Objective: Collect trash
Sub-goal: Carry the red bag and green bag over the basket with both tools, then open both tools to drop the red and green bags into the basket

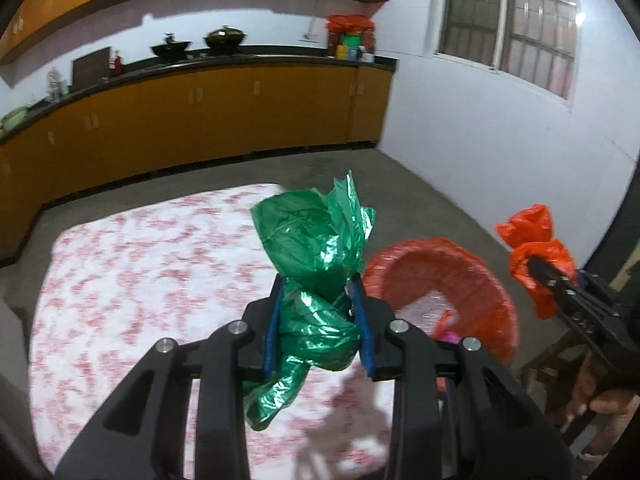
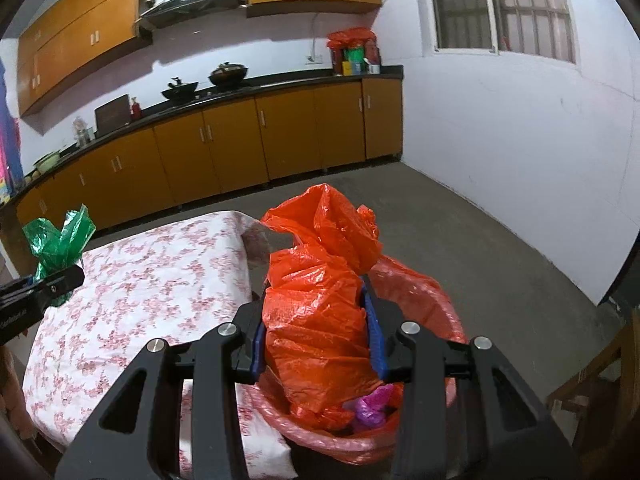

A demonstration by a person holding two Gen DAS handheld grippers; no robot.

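My left gripper (image 1: 316,300) is shut on a crumpled green plastic bag (image 1: 316,248), held over the right part of a table with a floral cloth (image 1: 140,280). My right gripper (image 2: 318,312) is shut on a crumpled orange plastic bag (image 2: 320,280), held above a bin lined with an orange bag (image 2: 420,280) that stands just off the table's right edge. Pink and orange scraps (image 2: 372,404) lie inside that bin. In the left wrist view the right gripper (image 1: 540,276) with its orange bag (image 1: 532,236) shows at the right, beyond the bin (image 1: 460,268).
A long counter with orange cabinets (image 2: 240,140) runs along the far wall, with two woks (image 2: 228,72) and a stack of goods under orange plastic (image 2: 352,52). A white wall with a barred window (image 2: 500,4) is on the right. A wooden chair (image 2: 600,380) stands at the lower right.
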